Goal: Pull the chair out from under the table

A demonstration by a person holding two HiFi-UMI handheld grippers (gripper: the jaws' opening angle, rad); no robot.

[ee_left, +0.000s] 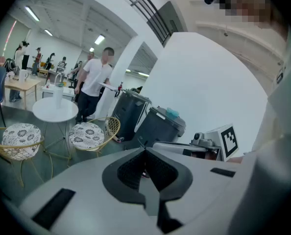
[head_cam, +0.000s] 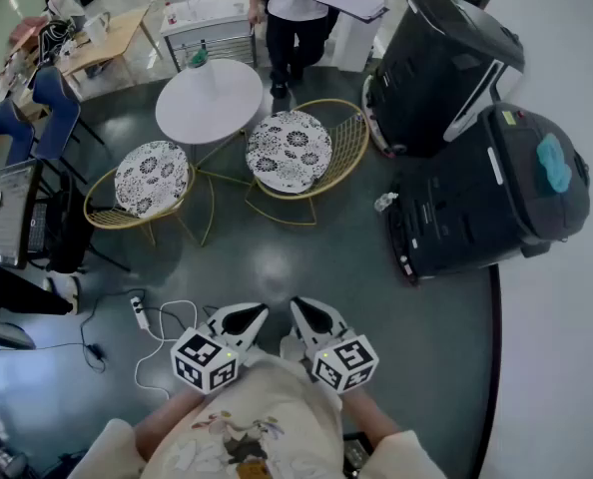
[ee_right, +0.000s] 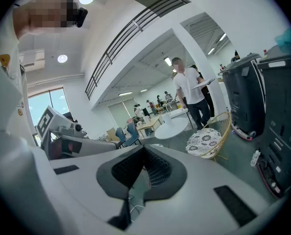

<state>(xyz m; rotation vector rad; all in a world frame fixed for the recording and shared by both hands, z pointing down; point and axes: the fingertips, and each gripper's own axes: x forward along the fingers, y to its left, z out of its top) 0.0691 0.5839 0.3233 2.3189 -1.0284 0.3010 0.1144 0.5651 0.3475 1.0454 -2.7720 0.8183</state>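
- Nearest me, the left gripper (head_cam: 249,314) and right gripper (head_cam: 302,309) hang side by side above the floor. Each has its fingers pressed together on nothing.
- The dark, glossy floor (head_cam: 277,262) carries a white power strip (head_cam: 140,312) just left of them.
- Well ahead, two gold wire chairs, the left chair (head_cam: 149,180) and the right chair (head_cam: 289,150), are drawn up close to the round white table (head_cam: 209,101).
- Two bulky black units (head_cam: 476,198) stand at the right, and a person (head_cam: 295,8) stands beyond the table.
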